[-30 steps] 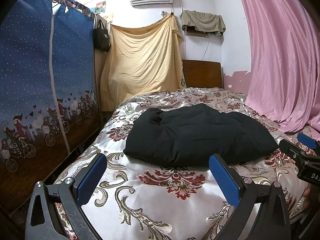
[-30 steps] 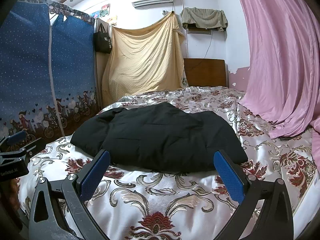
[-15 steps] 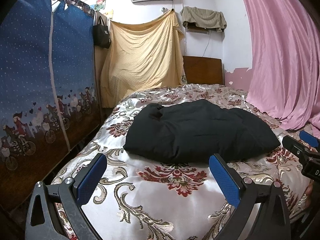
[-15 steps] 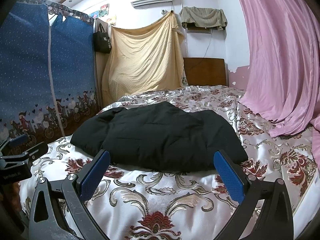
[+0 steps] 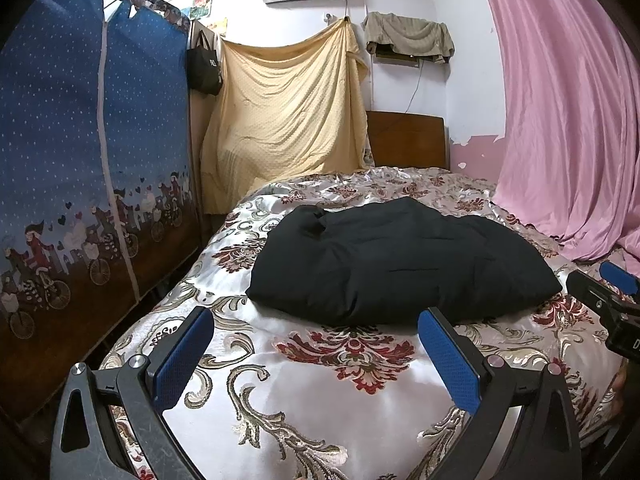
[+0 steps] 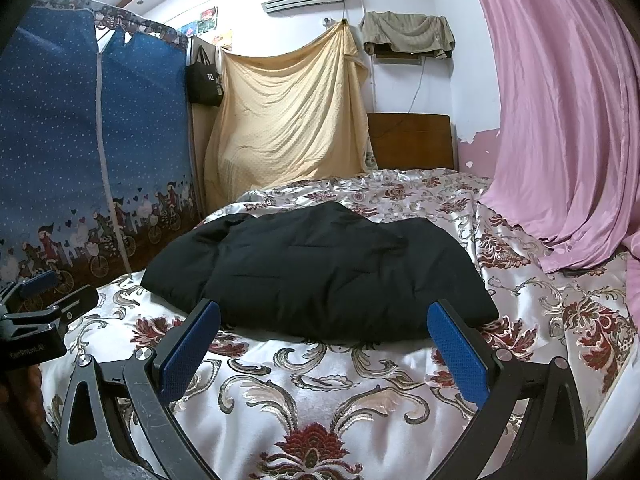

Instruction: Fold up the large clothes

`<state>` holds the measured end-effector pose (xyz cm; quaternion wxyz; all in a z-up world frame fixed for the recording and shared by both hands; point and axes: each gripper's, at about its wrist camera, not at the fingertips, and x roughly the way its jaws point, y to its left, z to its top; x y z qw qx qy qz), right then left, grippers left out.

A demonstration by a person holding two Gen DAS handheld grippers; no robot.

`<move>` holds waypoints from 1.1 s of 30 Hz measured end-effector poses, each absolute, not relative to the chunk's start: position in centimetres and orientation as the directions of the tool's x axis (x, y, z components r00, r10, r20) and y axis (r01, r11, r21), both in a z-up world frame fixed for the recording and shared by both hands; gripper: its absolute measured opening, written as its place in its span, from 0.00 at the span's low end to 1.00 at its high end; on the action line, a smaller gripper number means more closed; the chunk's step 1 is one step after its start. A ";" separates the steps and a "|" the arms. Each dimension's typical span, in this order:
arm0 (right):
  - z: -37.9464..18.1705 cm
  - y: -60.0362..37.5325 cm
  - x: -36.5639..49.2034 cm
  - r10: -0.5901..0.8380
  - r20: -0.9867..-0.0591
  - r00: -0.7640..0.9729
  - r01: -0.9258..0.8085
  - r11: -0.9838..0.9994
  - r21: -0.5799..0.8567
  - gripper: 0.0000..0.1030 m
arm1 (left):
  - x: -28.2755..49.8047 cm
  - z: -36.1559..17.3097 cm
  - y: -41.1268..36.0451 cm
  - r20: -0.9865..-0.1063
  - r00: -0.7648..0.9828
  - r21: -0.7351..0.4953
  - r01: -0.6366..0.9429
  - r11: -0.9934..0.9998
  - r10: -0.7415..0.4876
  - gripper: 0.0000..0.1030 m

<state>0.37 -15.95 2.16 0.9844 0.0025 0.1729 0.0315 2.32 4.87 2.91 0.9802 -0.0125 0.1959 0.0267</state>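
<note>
A black padded garment [image 5: 400, 264] lies folded in a thick bundle on the middle of the bed; it also shows in the right wrist view [image 6: 320, 276]. My left gripper [image 5: 316, 356] is open and empty, held above the bed's foot, short of the garment's near edge. My right gripper [image 6: 324, 352] is open and empty, also just short of the near edge. The right gripper shows at the right edge of the left wrist view [image 5: 612, 300], and the left gripper at the left edge of the right wrist view [image 6: 36, 320].
The bed has a floral satin cover [image 5: 340, 392]. A blue fabric wardrobe [image 5: 80, 168] stands on the left. A pink curtain [image 5: 568, 128] drapes onto the bed's right side. A yellow sheet [image 5: 288, 120] and a wooden headboard [image 5: 408, 140] are at the back.
Both grippers have barely moved; the left wrist view has tilted slightly so the garment sits a little higher and nearer. Both stay open.
</note>
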 end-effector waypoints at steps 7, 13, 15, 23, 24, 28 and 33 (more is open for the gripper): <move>2.2 -15.9 0.4 0.063 -0.340 0.938 -0.061 0.998 0.017 0.99 | 2.5 2.8 5.0 -0.386 0.921 -0.024 -0.062 0.998 0.048 1.00; 2.1 -15.9 0.4 0.064 -0.336 0.940 -0.063 0.998 0.014 0.99 | 2.4 2.7 5.0 -0.386 0.921 -0.024 -0.063 0.998 0.049 1.00; 2.1 -15.9 0.4 0.066 -0.336 0.939 -0.065 0.998 0.014 0.99 | 2.4 2.7 5.0 -0.385 0.922 -0.025 -0.064 0.998 0.049 1.00; 2.1 -15.9 0.3 0.068 -0.339 0.938 -0.067 0.998 0.014 0.99 | 2.2 2.6 5.2 -0.384 0.922 -0.027 -0.064 0.998 0.049 1.00; 2.0 -16.0 0.2 0.070 -0.340 0.938 -0.069 0.997 0.015 0.99 | 2.2 2.6 5.2 -0.383 0.922 -0.027 -0.064 0.998 0.049 1.00; 2.0 -15.9 0.2 0.069 -0.340 0.938 -0.068 0.998 0.015 0.99 | 2.2 2.6 5.2 -0.384 0.922 -0.027 -0.065 0.998 0.049 1.00; 2.0 -15.9 0.2 0.071 -0.340 0.938 -0.070 0.997 0.015 0.99 | 2.2 2.6 5.2 -0.384 0.922 -0.028 -0.064 0.998 0.048 1.00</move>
